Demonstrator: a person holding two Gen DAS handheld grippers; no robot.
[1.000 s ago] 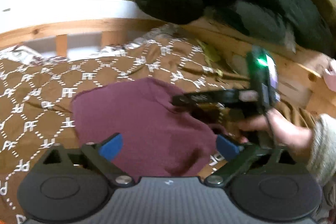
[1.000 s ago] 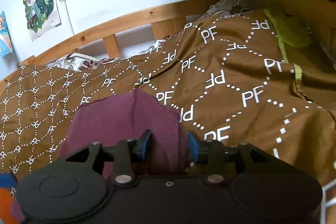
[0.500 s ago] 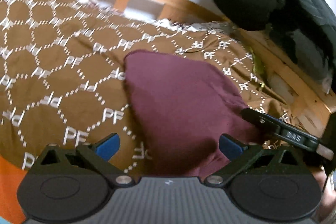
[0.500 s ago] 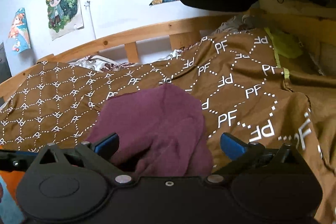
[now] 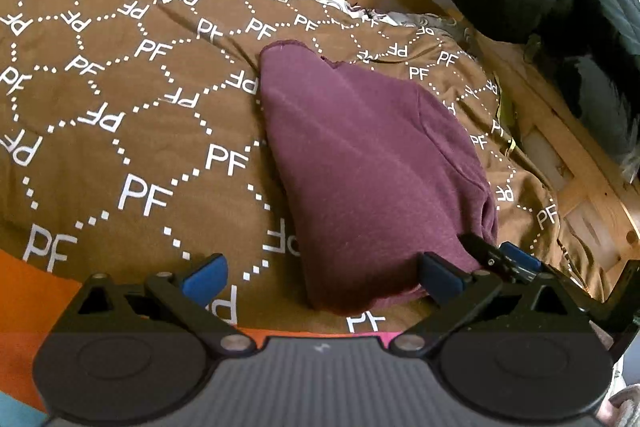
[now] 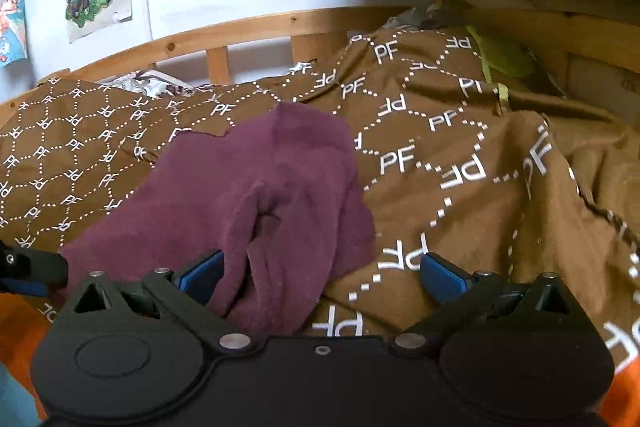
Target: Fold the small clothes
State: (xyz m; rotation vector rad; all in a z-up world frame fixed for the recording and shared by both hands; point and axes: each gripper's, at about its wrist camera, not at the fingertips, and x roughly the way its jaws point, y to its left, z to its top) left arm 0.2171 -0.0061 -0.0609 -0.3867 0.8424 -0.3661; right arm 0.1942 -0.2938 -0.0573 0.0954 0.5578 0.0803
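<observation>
The right tongs (image 6: 320, 277) have just sprung apart, letting go of the maroon garment (image 5: 372, 171), which now lies loosely doubled mid-frame on the bed (image 5: 120, 107). The left tongs (image 5: 320, 277) gape empty; smoothing likely follows.

The maroon cloth (image 5: 368, 163) lies folded on the brown patterned bedcover (image 5: 120, 115), loose and a little rumpled, its narrow end pointing to 11 o'clock in the left wrist view.
</observation>
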